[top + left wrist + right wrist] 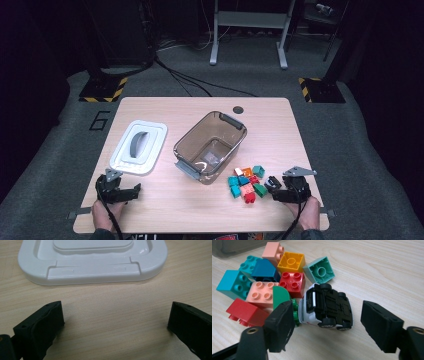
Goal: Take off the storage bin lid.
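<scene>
A pile of several coloured toy bricks lies on the wooden table at the front right. In the right gripper view the bricks are red, pink, teal, orange and green. A small white toy car lies tipped over beside them, its black underside showing. My right gripper is low at the pile's right edge. Its jaws stand apart on either side of the car, and the pads are not pressing on it. My left gripper is open over bare wood just in front of a white lid.
A clear brownish bin with grey handles stands empty at the table's middle, left of the bricks. The white lid with a grey handle lies left of the bin. A round cable hole is near the far edge.
</scene>
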Tool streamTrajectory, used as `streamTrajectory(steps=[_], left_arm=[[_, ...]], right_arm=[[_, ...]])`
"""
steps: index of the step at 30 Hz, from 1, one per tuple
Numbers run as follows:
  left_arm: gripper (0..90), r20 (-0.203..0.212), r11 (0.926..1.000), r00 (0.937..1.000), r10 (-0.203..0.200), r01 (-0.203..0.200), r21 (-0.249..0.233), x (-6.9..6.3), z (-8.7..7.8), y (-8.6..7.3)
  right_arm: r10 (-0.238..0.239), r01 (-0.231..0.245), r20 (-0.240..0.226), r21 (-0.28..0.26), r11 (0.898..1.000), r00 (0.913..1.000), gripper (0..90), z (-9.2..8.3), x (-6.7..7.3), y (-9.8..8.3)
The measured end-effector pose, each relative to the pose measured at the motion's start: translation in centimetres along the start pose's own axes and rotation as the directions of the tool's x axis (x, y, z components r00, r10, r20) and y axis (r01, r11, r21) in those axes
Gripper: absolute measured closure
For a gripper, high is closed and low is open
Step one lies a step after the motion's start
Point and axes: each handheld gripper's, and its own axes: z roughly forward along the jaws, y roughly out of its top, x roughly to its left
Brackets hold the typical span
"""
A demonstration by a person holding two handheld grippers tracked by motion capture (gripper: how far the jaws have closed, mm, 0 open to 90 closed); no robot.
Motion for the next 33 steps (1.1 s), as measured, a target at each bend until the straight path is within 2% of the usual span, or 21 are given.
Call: streamTrajectory(steps=[6,7,9,11,12,13,14,17,18,21,22,24,25,26,29,31,33], left_arm=[[0.2,0.000,1.0000,1.0000,0.000,0.000,0.000,0.0,0.0,0.0],[0.2,0.000,1.0000,1.0000,0.000,0.000,0.000,0.0,0.0,0.0],[0.2,0.000,1.0000,1.0000,0.000,0.000,0.000,0.0,0.0,0.0],[0.2,0.000,1.0000,1.0000,0.000,0.000,0.000,0.0,0.0,0.0],[0.2,0.000,1.0000,1.0000,0.000,0.000,0.000,0.0,0.0,0.0],[0.2,0.000,1.0000,1.0000,0.000,0.000,0.000,0.0,0.0,0.0],[0.2,0.000,1.0000,1.0000,0.000,0.000,0.000,0.0,0.0,0.0],[0.3,0.000,1.0000,1.0000,0.000,0.000,-0.001,0.0,0.0,0.0],[0.2,0.000,1.0000,1.0000,0.000,0.000,-0.001,0.0,0.0,0.0],[0.3,0.000,1.0000,1.0000,0.000,0.000,0.000,0.0,0.0,0.0],[0.3,0.000,1.0000,1.0000,0.000,0.000,0.000,0.0,0.0,0.0],[0.3,0.000,1.0000,1.0000,0.000,0.000,0.000,0.0,0.0,0.0],[0.3,0.000,1.0000,1.0000,0.000,0.000,-0.001,0.0,0.0,0.0],[0.3,0.000,1.0000,1.0000,0.001,-0.001,-0.001,0.0,0.0,0.0],[0.3,0.000,1.0000,1.0000,-0.001,0.001,-0.001,0.0,0.0,0.0],[0.3,0.000,1.0000,1.0000,0.000,0.000,-0.001,0.0,0.0,0.0],[0.3,0.000,1.0000,1.0000,0.000,0.000,0.000,0.0,0.0,0.0]], right_arm=[[0.018,-0.018,0.015,0.017,1.000,0.9997,42.0,0.7,-0.3,0.4],[0.042,-0.043,0.026,0.023,0.999,0.9988,42.7,0.8,-0.2,0.5],[0.028,-0.029,0.034,0.028,0.999,0.9990,42.1,1.1,-0.5,0.5],[0.048,-0.050,0.037,0.030,0.998,0.9981,40.1,1.2,-0.4,0.7],[0.025,-0.026,0.036,0.023,0.999,0.9990,39.2,1.3,-0.5,0.7],[0.033,-0.034,0.040,0.032,0.999,0.9987,37.4,1.4,-0.3,0.8],[0.009,-0.010,0.038,0.032,0.999,0.9992,35.4,1.5,-0.4,0.9],[-0.006,0.004,0.049,0.043,0.999,0.9988,32.9,1.6,0.1,0.9],[0.005,-0.007,0.048,0.049,0.999,0.9989,32.3,1.6,0.3,0.9],[-0.023,0.021,0.041,0.041,0.999,0.9989,32.4,1.7,0.7,0.8],[-0.020,0.018,0.056,0.045,0.999,0.9982,33.1,1.7,0.9,0.8],[-0.046,0.042,0.065,0.055,0.998,0.9968,35.1,1.7,1.0,0.8],[-0.035,0.029,0.090,0.065,0.997,0.9953,36.5,1.7,1.1,0.9],[-0.049,0.041,0.102,0.078,0.996,0.9936,36.3,1.8,1.0,0.8],[-0.060,0.050,0.108,0.098,0.994,0.9924,36.1,2.0,1.0,0.7],[-0.083,0.072,0.124,0.090,0.993,0.9889,36.4,2.1,1.1,0.6],[-0.083,0.070,0.135,0.093,0.993,0.9874,36.3,2.2,1.3,0.6]])
